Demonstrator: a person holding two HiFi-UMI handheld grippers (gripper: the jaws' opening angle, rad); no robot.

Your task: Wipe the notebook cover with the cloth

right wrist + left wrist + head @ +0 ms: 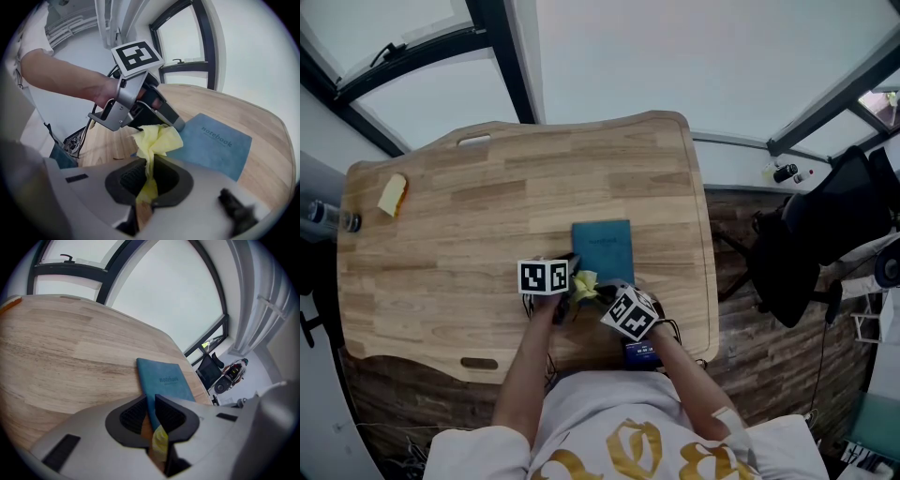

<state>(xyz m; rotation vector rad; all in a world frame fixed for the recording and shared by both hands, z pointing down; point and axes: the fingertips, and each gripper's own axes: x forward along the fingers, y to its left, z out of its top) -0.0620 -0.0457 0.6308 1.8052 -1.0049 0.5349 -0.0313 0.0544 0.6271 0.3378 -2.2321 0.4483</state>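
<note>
A blue notebook (pixel 602 248) lies flat on the wooden table (pixel 469 234), near its front edge. My left gripper (pixel 567 292) is shut on the notebook's (pixel 164 380) near left corner, and the cover's edge runs in between the jaws (pixel 151 403). My right gripper (pixel 149 165) is shut on a crumpled yellow cloth (pixel 157 137). The cloth (pixel 584 285) bunches up just off the notebook's (pixel 215 145) near corner, against the left gripper's fingers (pixel 164 112). A bit of yellow cloth (pixel 159 441) also shows low in the left jaws' gap.
A small yellow-orange block (pixel 392 195) lies at the table's far left, with a dark bottle-like object (pixel 333 217) just beyond that edge. A black office chair (pixel 825 225) stands to the right of the table. Windows run behind the table.
</note>
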